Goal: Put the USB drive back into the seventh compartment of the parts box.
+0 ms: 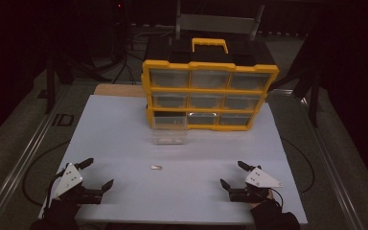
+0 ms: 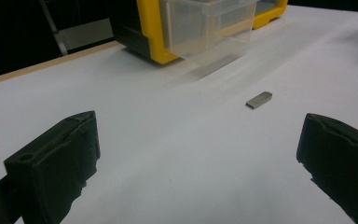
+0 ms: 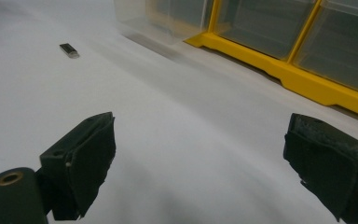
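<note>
Left gripper [image 1: 98, 172] and right gripper [image 1: 231, 174] resting wide open near the table's [image 1: 124, 124] front edge, small metal piece [image 1: 156, 167] lying between them, clear drawer [image 1: 169, 133] protruding from yellow organizer [image 1: 210, 93] at 12 o'clock.

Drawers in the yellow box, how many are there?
9, in three rows of three in the yellow box. Eight are pushed in; the bottom-left drawer is pulled out over the white table. None seem hidden.
</note>
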`<action>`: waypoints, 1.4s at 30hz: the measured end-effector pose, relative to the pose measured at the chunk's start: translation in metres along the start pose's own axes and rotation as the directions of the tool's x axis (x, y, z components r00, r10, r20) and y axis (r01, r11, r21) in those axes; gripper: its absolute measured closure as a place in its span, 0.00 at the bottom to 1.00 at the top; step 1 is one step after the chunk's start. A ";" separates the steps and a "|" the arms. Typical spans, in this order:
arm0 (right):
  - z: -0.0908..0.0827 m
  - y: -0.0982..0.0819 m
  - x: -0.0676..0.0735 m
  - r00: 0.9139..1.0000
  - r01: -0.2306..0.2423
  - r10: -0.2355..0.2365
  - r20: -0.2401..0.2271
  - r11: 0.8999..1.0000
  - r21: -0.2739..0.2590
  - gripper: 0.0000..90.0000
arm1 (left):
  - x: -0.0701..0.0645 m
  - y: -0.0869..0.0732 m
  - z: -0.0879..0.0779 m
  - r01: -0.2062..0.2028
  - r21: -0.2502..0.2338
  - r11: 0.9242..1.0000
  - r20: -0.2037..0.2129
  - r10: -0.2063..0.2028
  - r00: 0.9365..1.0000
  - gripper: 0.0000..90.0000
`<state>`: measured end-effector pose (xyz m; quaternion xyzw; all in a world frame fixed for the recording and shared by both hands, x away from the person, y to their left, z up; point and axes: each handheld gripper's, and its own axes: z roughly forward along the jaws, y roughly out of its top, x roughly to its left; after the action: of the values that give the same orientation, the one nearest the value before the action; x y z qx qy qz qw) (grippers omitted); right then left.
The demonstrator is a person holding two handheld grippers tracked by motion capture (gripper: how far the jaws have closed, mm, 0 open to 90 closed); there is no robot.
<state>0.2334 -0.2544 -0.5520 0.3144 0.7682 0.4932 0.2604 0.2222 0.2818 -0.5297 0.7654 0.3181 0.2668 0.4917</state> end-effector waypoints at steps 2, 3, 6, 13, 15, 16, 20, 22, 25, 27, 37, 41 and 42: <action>0.000 0.000 0.000 1.000 0.001 -0.001 -0.002 1.000 -0.004 0.10 | 0.000 0.000 0.000 0.003 0.004 1.000 -0.003 -0.003 1.000 0.00; -0.001 0.000 0.000 1.000 -0.002 0.002 -0.003 1.000 -0.001 0.10 | 0.001 -0.001 0.000 0.005 0.002 1.000 -0.005 -0.005 1.000 0.00; 0.000 0.001 0.001 1.000 0.004 -0.004 0.004 1.000 0.000 0.10 | 0.001 -0.001 -0.001 0.013 0.005 1.000 -0.010 -0.013 1.000 0.00; 0.001 0.003 0.003 1.000 0.018 -0.018 0.012 1.000 0.005 0.10 | 0.000 0.000 -0.002 0.015 0.006 1.000 -0.003 -0.015 1.000 0.00; 0.001 0.003 0.003 1.000 0.018 -0.018 0.017 1.000 0.001 0.10 | -0.001 0.000 -0.002 0.007 0.006 1.000 -0.012 -0.007 1.000 0.00; 0.000 0.003 0.003 1.000 0.019 -0.019 0.019 1.000 0.000 0.10 | -0.001 0.000 -0.002 0.007 0.006 1.000 -0.012 -0.007 1.000 0.00; 0.000 0.004 0.003 0.999 0.027 -0.027 0.025 1.000 -0.006 0.10 | 0.000 0.000 -0.003 0.008 0.009 1.000 -0.025 -0.007 1.000 0.00; 0.000 0.004 0.003 1.000 0.018 -0.018 0.026 1.000 -0.010 0.10 | 0.000 0.001 -0.003 0.005 0.011 1.000 -0.029 -0.005 1.000 0.00; -0.001 0.005 0.003 1.000 0.017 -0.016 0.026 1.000 -0.016 0.10 | -0.002 0.003 -0.003 0.000 -0.001 1.000 -0.021 0.000 1.000 0.00; -0.001 0.005 0.003 1.000 0.013 -0.013 0.028 1.000 -0.018 0.10 | -0.002 0.006 -0.003 -0.003 -0.001 1.000 -0.015 0.003 1.000 0.00; -0.001 0.006 0.005 0.999 0.019 -0.019 0.035 1.000 -0.018 0.10 | -0.003 0.022 -0.003 -0.005 -0.009 1.000 -0.018 0.005 1.000 0.00; 0.000 0.006 0.005 0.999 0.022 -0.022 0.034 1.000 -0.019 0.10 | -0.003 0.031 -0.003 -0.027 0.002 1.000 0.002 0.027 1.000 0.00; 0.000 0.007 0.005 0.999 0.022 -0.021 0.035 1.000 -0.020 0.10 | -0.003 0.033 -0.002 -0.032 0.005 0.999 0.009 0.032 0.999 0.00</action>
<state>0.2312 -0.2488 -0.5463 0.3119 0.7617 0.4928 0.2821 0.2266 0.2705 -0.4988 0.7729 0.3043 0.2706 0.4867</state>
